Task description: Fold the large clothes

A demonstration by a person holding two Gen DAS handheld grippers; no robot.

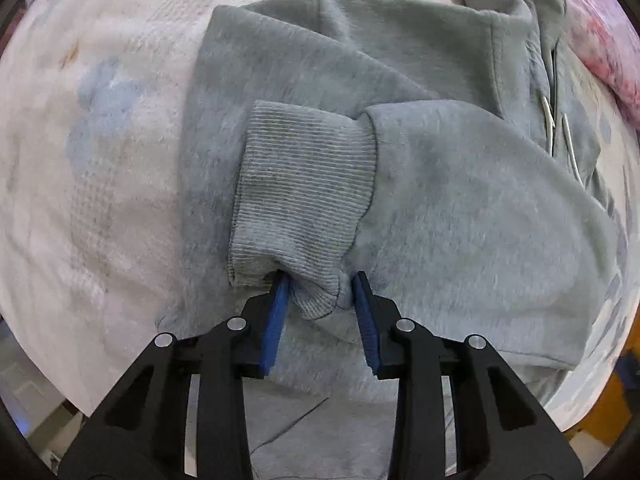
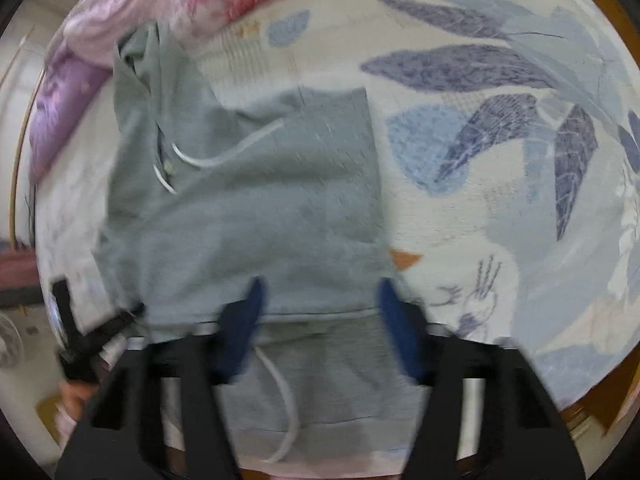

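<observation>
Soft bed cover (image 2: 500, 208) with blue leaves lies under everything, and a pink and purple blanket (image 2: 168, 4) is bunched at the far edge. One grey hoodie (image 1: 460, 216) is spread on the bed cover, with its body partly folded up. Its two white cords (image 2: 208, 156) curl near the neck.

I count two grippers. The left gripper (image 1: 320, 292) points down at one ribbed cuff (image 1: 304, 188), which lies folded in across the hoodie's body. Its blue pads (image 1: 277, 316) sit on each side of a bump of cuff cloth. The jaws are a little apart, and I don't think they squeeze the cuff. The right gripper (image 2: 320, 300) is over the hoodie's near hem. Its jaws are spread too, with grey cloth below them, but the picture is blurry, so I can't tell if the pads touch it.

It looks like the sleeve step is just done: the sleeve is laid in and the cuff is being let go. Next, I think both grippers need to pinch an edge of the hoodie and fold it over in half, keeping the sleeve tucked inside.
</observation>
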